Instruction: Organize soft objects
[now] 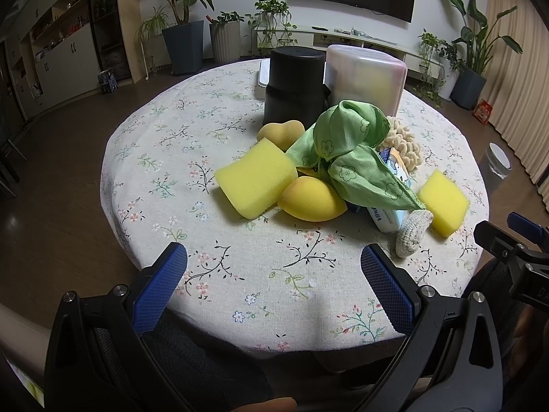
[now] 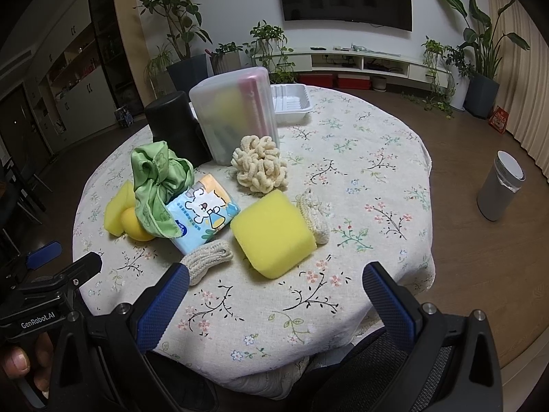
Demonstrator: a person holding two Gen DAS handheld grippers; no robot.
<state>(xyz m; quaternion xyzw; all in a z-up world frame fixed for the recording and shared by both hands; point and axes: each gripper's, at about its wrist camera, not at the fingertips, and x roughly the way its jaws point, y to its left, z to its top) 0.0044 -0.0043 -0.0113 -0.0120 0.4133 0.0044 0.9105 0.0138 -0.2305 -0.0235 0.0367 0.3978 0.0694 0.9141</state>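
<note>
Soft things lie in a heap on the round flowered table [image 1: 206, 267]: a yellow sponge [image 1: 255, 182], a yellow egg-shaped puff [image 1: 310, 199], a darker puff [image 1: 279, 134], a crumpled green cloth [image 1: 346, 144] over a tissue pack [image 2: 202, 213], a cream chenille ball [image 2: 259, 163], a second yellow sponge [image 2: 272, 233] and two knitted pads [image 2: 206, 261] [image 2: 314, 218]. My left gripper [image 1: 274, 267] stands open over the near table edge, short of the heap. My right gripper [image 2: 274, 288] is open too, just before the second sponge.
Behind the heap stand a black cylinder [image 1: 295, 86], a translucent lidded box [image 2: 236, 113] and a white tray [image 2: 291, 103]. A grey bin [image 2: 499, 189] is on the floor to the right. Potted plants and a TV shelf line the far wall.
</note>
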